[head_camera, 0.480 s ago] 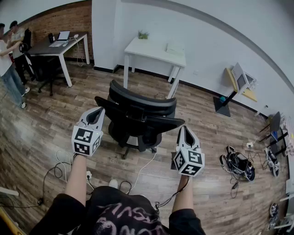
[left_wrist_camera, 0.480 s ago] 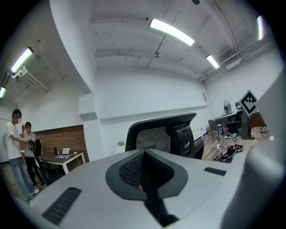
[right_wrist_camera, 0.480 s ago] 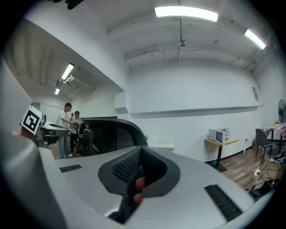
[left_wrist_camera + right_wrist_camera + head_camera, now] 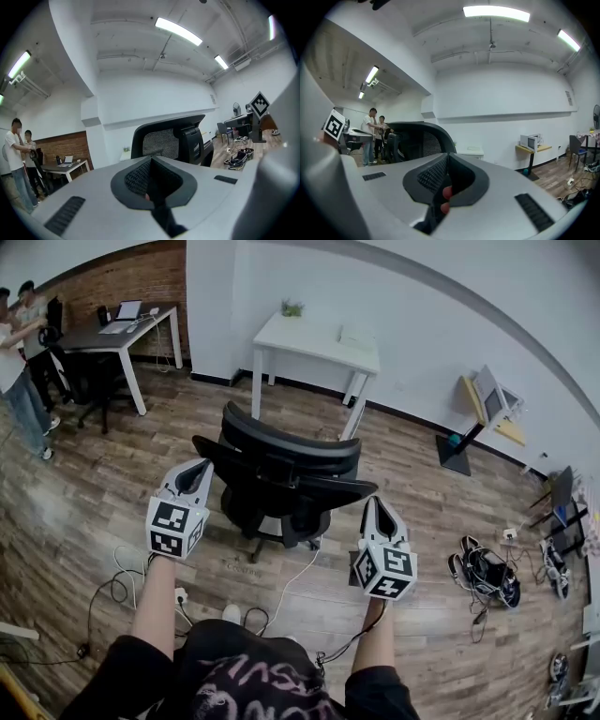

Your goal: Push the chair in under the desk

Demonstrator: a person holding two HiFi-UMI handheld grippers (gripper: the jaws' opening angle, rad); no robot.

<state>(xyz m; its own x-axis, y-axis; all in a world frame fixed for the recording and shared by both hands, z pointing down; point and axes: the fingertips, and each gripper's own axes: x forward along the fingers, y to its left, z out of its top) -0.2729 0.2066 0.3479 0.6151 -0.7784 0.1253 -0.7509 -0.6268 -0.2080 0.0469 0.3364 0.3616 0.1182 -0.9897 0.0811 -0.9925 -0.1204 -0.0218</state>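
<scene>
A black mesh-backed office chair [image 4: 281,474] stands on the wood floor, its back towards me, a short way out from the white desk [image 4: 319,343] by the far wall. My left gripper [image 4: 195,474] hovers just left of the chair back and is shut on nothing. My right gripper [image 4: 378,512] is near the chair's right armrest, also shut and empty. Neither plainly touches the chair. The left gripper view has the chair's backrest [image 4: 164,140] rising behind the closed left gripper [image 4: 150,164]. In the right gripper view the chair [image 4: 417,138] sits left of the closed right gripper [image 4: 447,161].
At the back left, two people [image 4: 19,362] stand beside a dark desk with a laptop [image 4: 112,334]. Cables [image 4: 141,587] trail on the floor by my feet. Shoes and bags [image 4: 487,573] lie at right, beyond them a small stand [image 4: 487,404].
</scene>
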